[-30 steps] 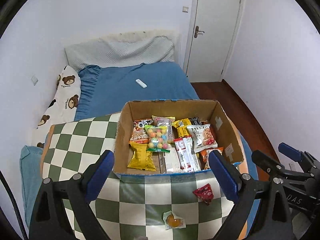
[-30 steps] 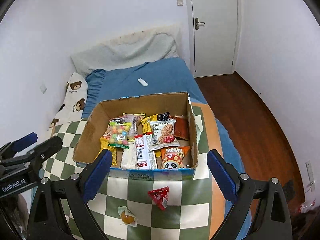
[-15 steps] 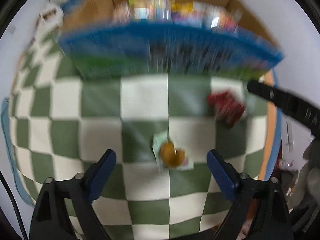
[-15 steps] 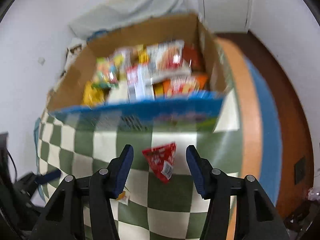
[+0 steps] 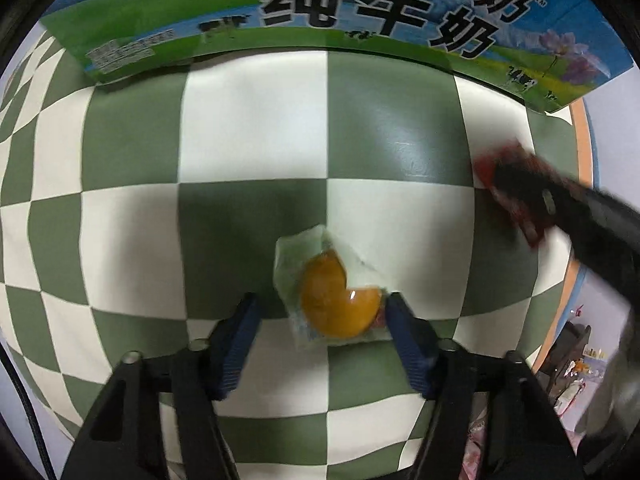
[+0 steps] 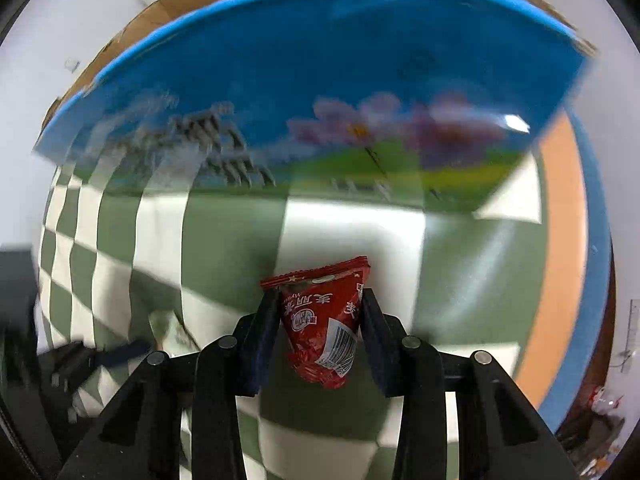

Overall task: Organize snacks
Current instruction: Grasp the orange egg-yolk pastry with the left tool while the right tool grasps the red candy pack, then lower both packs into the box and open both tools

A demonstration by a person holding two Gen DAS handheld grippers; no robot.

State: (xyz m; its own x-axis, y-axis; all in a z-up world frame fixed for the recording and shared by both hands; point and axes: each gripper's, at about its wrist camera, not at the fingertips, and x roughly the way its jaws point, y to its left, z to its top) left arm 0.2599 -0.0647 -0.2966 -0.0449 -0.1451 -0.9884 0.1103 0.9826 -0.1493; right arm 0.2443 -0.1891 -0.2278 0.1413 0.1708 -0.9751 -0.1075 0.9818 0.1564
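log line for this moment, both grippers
left gripper: open, straddling orange jelly packet | right gripper: shut on red snack packet | box: ahead of both

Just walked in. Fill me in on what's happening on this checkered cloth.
A person is tidying snacks with handheld tongs in each hand. The right tongs are pinched on a red snack packet in front of the milk carton box. The left tongs are open around a clear-wrapped orange jelly lying on the checkered cloth; one finger is at its wrapper, the other is apart. Neither snack is in the box yet.
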